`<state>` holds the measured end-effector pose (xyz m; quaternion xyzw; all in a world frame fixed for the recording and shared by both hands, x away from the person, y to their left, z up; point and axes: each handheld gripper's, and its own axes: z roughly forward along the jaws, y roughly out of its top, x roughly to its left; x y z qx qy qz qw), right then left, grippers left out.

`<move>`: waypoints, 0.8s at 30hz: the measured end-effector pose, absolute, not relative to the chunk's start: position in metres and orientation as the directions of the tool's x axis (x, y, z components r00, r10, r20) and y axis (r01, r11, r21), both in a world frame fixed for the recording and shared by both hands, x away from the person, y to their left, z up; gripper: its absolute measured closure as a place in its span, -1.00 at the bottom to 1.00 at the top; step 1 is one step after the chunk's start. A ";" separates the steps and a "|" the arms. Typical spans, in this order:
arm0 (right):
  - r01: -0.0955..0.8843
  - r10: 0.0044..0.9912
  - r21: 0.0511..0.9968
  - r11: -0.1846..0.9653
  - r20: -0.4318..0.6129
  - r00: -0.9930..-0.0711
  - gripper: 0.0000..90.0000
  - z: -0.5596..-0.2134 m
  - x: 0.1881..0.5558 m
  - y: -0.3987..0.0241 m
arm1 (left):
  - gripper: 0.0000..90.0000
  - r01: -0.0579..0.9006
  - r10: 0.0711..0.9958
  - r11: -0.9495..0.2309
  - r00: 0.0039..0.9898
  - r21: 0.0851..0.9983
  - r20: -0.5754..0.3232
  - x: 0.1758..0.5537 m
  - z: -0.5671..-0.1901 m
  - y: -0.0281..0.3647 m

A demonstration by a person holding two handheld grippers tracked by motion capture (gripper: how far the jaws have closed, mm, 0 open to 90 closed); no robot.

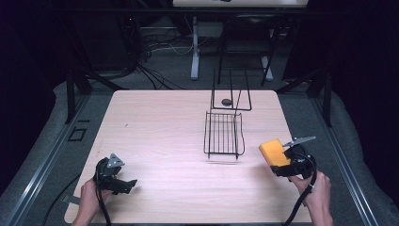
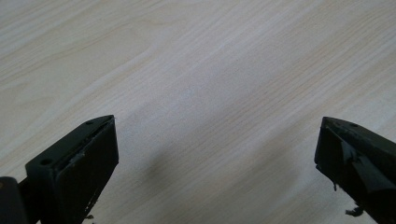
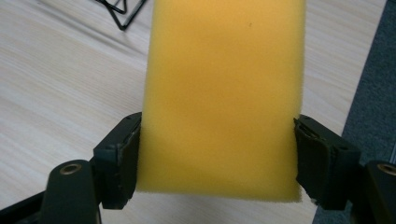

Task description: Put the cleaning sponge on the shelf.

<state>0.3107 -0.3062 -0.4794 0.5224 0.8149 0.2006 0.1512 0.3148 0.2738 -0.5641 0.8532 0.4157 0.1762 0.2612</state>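
Observation:
A yellow sponge is clamped between the jaws of my right gripper near the table's right edge, held just above the wood. In the right gripper view the sponge stands tall between the two black pads, which press on its sides. My left gripper rests low at the front left of the table, jaws wide apart. In the left gripper view its fingertips frame bare wood and nothing lies between them.
A black wire rack lies flat at the table's middle right. Behind it stands a tall wire frame with a small dark round object at its base. Grey carpet lies past the table's right edge.

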 end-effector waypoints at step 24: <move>0.751 0.889 0.517 0.409 -0.041 -0.456 -0.45 -0.456 0.312 -0.280 | -1.00 0.609 0.796 -0.522 0.600 0.597 0.084 0.315 -0.564 0.273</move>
